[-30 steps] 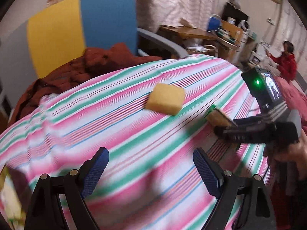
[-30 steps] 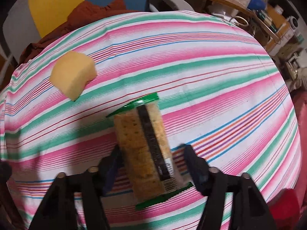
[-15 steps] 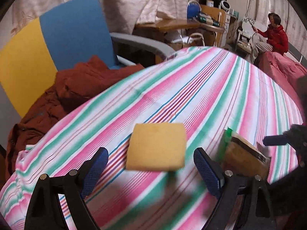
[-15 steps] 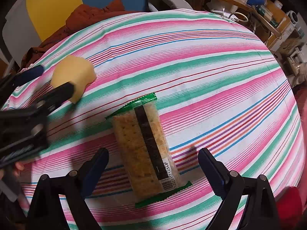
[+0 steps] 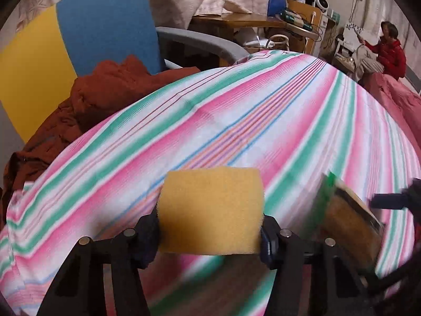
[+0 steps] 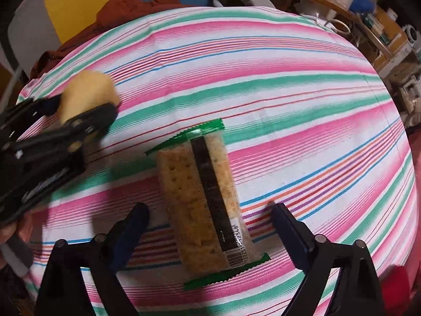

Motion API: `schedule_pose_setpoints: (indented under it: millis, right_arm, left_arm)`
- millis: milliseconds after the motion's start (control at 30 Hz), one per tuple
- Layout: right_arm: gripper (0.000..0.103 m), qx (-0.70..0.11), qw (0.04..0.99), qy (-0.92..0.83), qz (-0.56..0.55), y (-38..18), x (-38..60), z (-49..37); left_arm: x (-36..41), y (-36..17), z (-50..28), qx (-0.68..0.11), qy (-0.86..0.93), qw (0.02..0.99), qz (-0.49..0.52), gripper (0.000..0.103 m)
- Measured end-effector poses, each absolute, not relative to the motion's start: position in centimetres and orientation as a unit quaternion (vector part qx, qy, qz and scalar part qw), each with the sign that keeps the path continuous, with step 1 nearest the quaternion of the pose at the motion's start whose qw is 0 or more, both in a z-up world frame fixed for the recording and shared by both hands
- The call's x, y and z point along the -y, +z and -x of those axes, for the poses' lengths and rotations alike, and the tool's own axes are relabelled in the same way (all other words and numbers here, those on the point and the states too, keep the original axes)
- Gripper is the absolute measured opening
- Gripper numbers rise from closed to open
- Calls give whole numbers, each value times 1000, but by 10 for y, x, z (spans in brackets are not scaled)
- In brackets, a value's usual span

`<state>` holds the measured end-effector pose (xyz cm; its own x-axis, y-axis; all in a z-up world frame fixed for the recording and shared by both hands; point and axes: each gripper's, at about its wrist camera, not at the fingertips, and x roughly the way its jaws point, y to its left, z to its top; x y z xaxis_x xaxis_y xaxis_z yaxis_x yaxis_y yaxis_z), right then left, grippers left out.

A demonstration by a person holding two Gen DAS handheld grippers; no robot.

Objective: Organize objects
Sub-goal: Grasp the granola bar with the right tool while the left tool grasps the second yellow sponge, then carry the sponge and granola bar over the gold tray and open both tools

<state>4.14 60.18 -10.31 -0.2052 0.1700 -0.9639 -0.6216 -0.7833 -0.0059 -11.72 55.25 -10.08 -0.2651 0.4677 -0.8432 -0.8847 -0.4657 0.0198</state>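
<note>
A yellow sponge block [image 5: 210,210] sits squeezed between the blue pads of my left gripper [image 5: 210,234], just above the striped tablecloth [image 5: 236,121]. In the right wrist view the same sponge [image 6: 86,94] shows at the far left, held by the left gripper [image 6: 79,113]. A clear cracker packet with green ends [image 6: 202,202] lies flat on the cloth, lengthwise between the spread fingers of my right gripper [image 6: 208,213], which is open and not touching it. The packet [image 5: 350,221] also appears at the right of the left wrist view.
A blue and yellow chair [image 5: 79,39] with a rust-brown garment [image 5: 86,100] stands beyond the table's far left edge. A cluttered wooden desk [image 5: 252,21] is behind. A person in red [image 5: 389,52] sits at the far right. A hand [image 6: 13,231] holds the left tool.
My left gripper moved in on the sponge and shut on it. My right gripper let go of the cracker packet, opened wide and stayed over it.
</note>
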Motion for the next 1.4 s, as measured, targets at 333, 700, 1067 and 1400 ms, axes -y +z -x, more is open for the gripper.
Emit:
schedule_pose_setpoints:
  millis: [333,700,1067,1400]
  right_arm:
    - [45,-203,206,789,542,-87,-584,-40]
    - [45,-166,117,807,555,-93,-546,-23]
    - [49,-127,131,804,566,-125,-547,33]
    - [48,-124,136,804,565,-118,-560,18]
  left_arm:
    - [-430,-63,73,-170,805,385,419,60]
    - [-357,-74,19,-172,818,337,434,60]
    - [-375,-106,28,-194,813,321,445,65]
    - [-379,-109,26,-181,828,311,430,72]
